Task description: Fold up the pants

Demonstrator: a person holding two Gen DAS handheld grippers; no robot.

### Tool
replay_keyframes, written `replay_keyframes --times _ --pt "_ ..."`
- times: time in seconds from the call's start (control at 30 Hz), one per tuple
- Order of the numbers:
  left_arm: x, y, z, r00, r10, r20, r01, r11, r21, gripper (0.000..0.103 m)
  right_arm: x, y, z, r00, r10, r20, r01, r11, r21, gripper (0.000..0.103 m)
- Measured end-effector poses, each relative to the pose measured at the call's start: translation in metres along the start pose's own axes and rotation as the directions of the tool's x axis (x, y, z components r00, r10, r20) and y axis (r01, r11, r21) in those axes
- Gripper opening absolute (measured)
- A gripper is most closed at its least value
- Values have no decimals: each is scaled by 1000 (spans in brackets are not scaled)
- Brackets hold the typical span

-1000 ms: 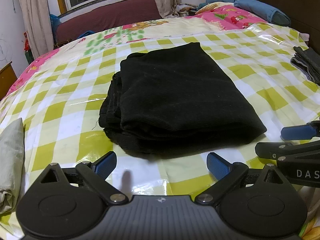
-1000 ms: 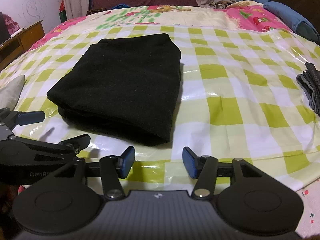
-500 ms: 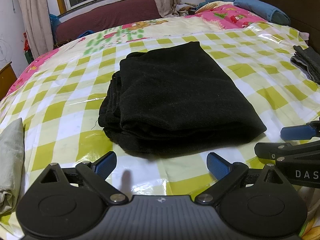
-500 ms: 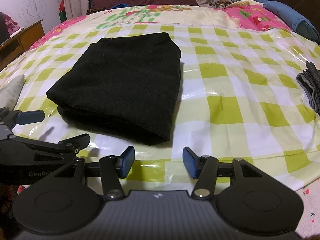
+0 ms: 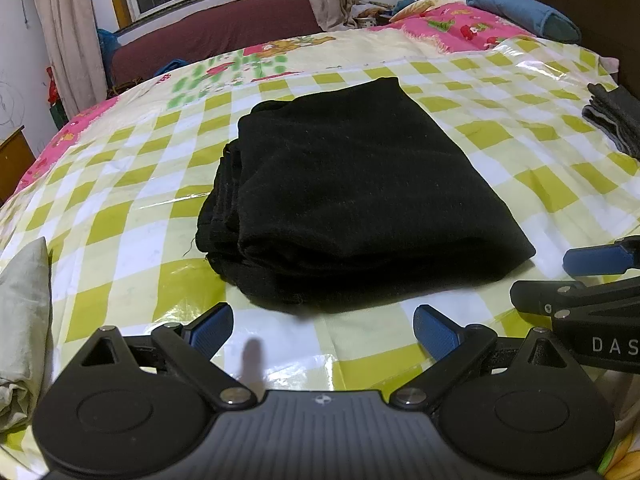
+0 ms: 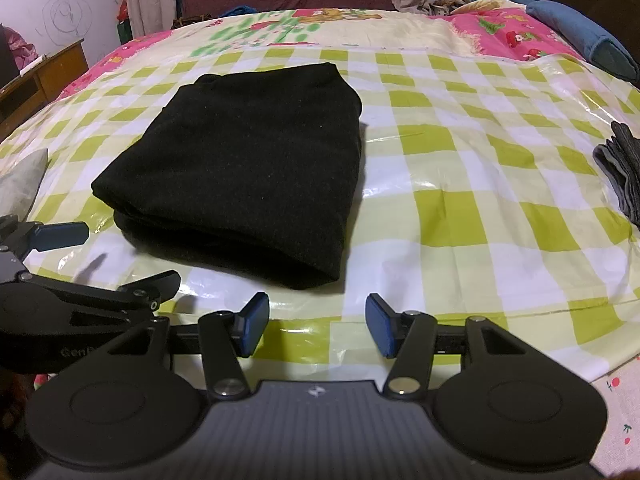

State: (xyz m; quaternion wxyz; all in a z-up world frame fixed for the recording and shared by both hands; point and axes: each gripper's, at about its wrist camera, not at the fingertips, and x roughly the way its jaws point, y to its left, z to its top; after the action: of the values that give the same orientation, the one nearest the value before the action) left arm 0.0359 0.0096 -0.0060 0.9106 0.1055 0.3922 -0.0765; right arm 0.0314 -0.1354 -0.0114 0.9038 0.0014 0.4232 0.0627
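The black pants (image 5: pixel 360 196) lie folded in a thick rectangle on the checked bed cover (image 5: pixel 120 216), long axis running away, just ahead of the spread, empty left gripper (image 5: pixel 323 328) and right gripper (image 6: pixel 316 322), the left nearer.

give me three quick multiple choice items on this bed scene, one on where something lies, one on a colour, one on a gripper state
1. Where does the grey folded garment lie relative to the black pants?
A. on top of them
B. apart, toward the right edge
C. tucked under them

2. What colour are the checks on the plastic sheet?
A. yellow-green and white
B. red and black
C. blue and grey

3. How is the right gripper?
A. shut on the pants
B. shut on the sheet
C. open, holding nothing

Answers: 1 B, bare sheet separates them; 2 A, the squares alternate those colours; 3 C, its blue pads stand apart over bare sheet.
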Motion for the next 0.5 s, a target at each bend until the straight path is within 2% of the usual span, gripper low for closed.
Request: replay_keyframes --times 0.5 --pt "-10 -4 1 999 35 14 -35 999 13 103 -5 0 1 1000 4 19 -4 1000 5 55"
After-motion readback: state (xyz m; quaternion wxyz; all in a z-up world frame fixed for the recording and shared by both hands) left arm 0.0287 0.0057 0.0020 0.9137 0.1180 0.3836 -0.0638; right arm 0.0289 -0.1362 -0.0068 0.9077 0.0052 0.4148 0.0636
